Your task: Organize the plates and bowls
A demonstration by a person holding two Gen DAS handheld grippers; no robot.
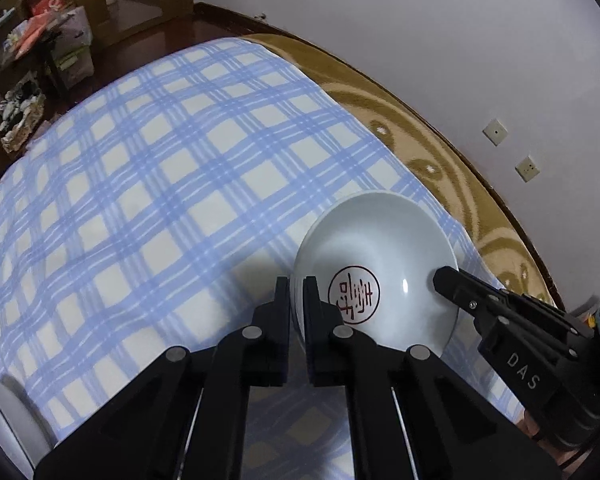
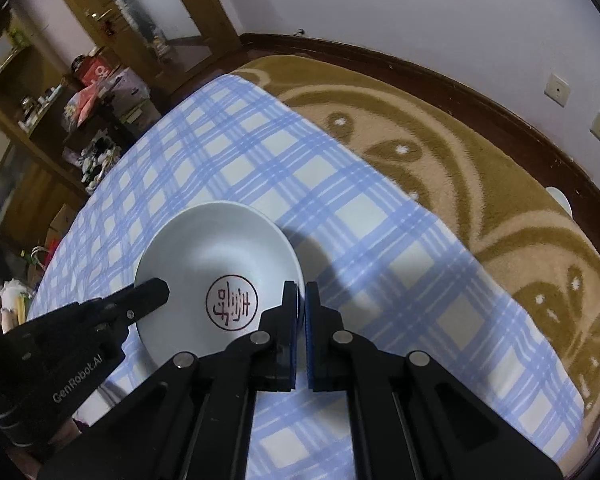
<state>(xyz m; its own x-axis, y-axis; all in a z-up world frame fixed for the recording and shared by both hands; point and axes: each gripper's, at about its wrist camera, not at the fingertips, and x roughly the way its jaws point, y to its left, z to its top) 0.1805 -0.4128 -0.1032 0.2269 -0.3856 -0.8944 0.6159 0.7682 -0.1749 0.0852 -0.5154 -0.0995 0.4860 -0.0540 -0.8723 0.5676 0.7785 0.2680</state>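
Note:
A white bowl point(image 1: 380, 256) with a red round seal mark inside rests on the blue plaid cloth point(image 1: 160, 184). My left gripper point(image 1: 296, 285) is shut on the bowl's left rim, one finger inside and one outside. My right gripper point(image 2: 300, 290) is shut on the opposite rim of the same bowl point(image 2: 216, 252). In the left wrist view the right gripper point(image 1: 446, 278) comes in from the right, its tip over the bowl's edge. In the right wrist view the left gripper point(image 2: 156, 294) comes in from the left.
The plaid cloth point(image 2: 340, 208) lies over a brown patterned blanket point(image 2: 460, 168) by a white wall with two sockets. A white rounded object point(image 1: 8, 420) sits at the near left edge. Cluttered wooden shelves point(image 2: 40, 112) stand beyond the far left end.

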